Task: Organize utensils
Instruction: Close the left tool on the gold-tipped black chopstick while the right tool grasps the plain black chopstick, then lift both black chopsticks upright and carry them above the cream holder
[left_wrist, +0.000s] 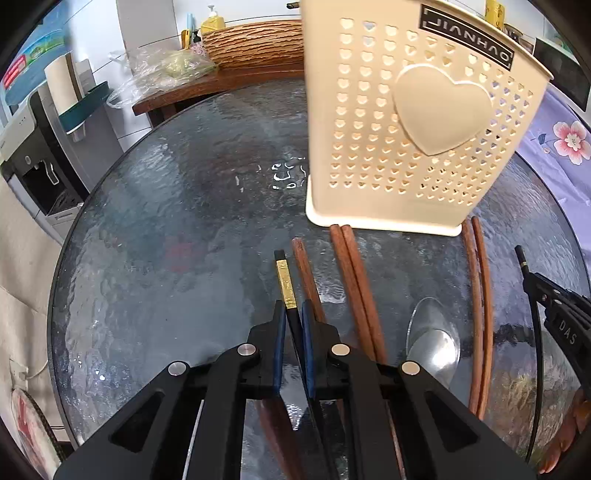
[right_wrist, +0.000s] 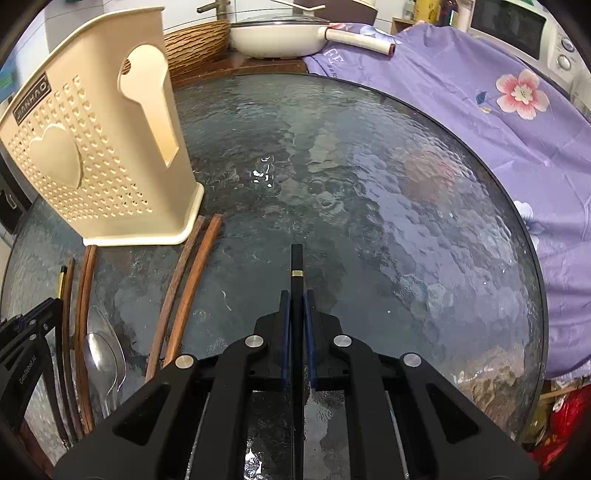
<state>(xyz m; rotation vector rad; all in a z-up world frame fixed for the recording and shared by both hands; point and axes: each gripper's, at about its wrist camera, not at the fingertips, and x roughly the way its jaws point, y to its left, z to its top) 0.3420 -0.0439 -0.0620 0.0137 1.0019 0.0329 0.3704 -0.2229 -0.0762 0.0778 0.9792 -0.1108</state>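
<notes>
Two grippers are seen over a round glass desk (left_wrist: 155, 229), and each one is closed on a single black chopstick. On the far left, beyond the desk edge, a water dispenser (left_wrist: 40, 162) is visible. The left gripper (left_wrist: 293, 317) is pointed down toward the glass; its blue-padded jaws are pressed together on a black chopstick with a gold band (left_wrist: 285, 280), whose upper end sticks out ahead of the jaws. Just right of this chopstick, one brown chopstick (left_wrist: 306, 277) is laid on the glass, and next to it a pair of brown chopsticks (left_wrist: 356, 280) is laid with its far ends touching the base of the cream utensil holder (left_wrist: 413, 122). The holder is stood upright on the desk, with heart-shaped holes and one big heart on its front. Nearer and further right, two metal spoons (left_wrist: 432, 332) are laid one on the other, and then a second pair of brown chopsticks (left_wrist: 480, 295) is found. The right gripper (right_wrist: 296, 306) is held at the right side of the utensils, and its jaws are shut on a black chopstick with a thin gold ring (right_wrist: 296, 266). Behind the desk a white pan (right_wrist: 277, 37) is seen, and on the right a purple flowered cloth (right_wrist: 480, 122) is spread.
</notes>
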